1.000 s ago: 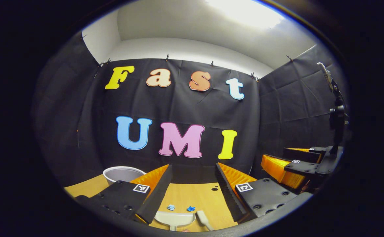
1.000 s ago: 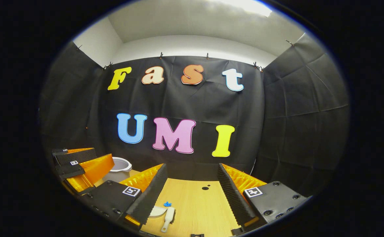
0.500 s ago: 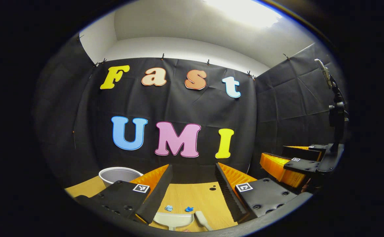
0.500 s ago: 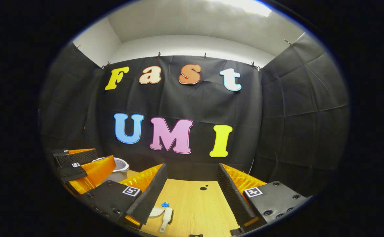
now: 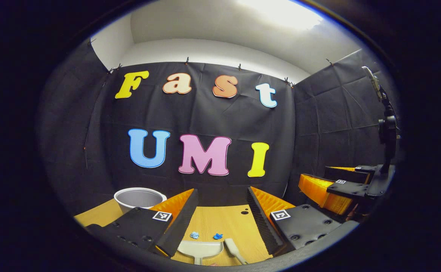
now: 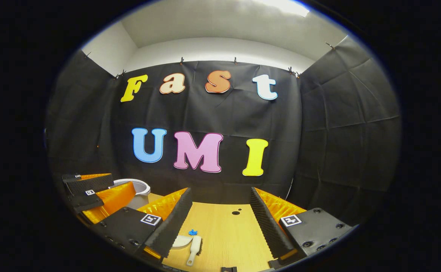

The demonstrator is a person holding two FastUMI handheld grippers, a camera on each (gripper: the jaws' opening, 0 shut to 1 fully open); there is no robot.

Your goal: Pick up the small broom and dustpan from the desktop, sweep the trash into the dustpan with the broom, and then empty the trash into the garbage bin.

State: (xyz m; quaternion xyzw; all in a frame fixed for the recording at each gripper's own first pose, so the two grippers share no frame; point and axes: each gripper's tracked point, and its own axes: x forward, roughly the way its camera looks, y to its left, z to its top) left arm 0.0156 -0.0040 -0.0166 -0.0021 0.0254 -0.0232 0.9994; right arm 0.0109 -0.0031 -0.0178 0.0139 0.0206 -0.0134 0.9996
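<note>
A white dustpan (image 5: 200, 248) lies on the wooden desktop (image 5: 228, 226) low in the left gripper view, with the small white broom (image 5: 233, 250) just right of it. Two blue scraps of trash (image 5: 195, 235) (image 5: 218, 236) sit beyond the pan. My left gripper (image 5: 220, 198) hangs open above them, nothing between its fingers. In the right gripper view the broom (image 6: 193, 248) lies beside the dustpan (image 6: 181, 241), with a blue scrap (image 6: 193, 232) behind them. My right gripper (image 6: 220, 196) is open and holds nothing. The grey garbage bin (image 5: 139, 198) stands at the back left.
The right gripper (image 5: 337, 187) shows at the far right of the left gripper view, with a black stand (image 5: 386, 124) behind it. The left gripper (image 6: 96, 194) appears at the left of the right gripper view, in front of the bin (image 6: 137, 188). A small hole (image 6: 235, 212) marks the desktop.
Both views have tilted slightly downward, so the broom, dustpan and scraps show a little higher and fuller. Both grippers stay open.
</note>
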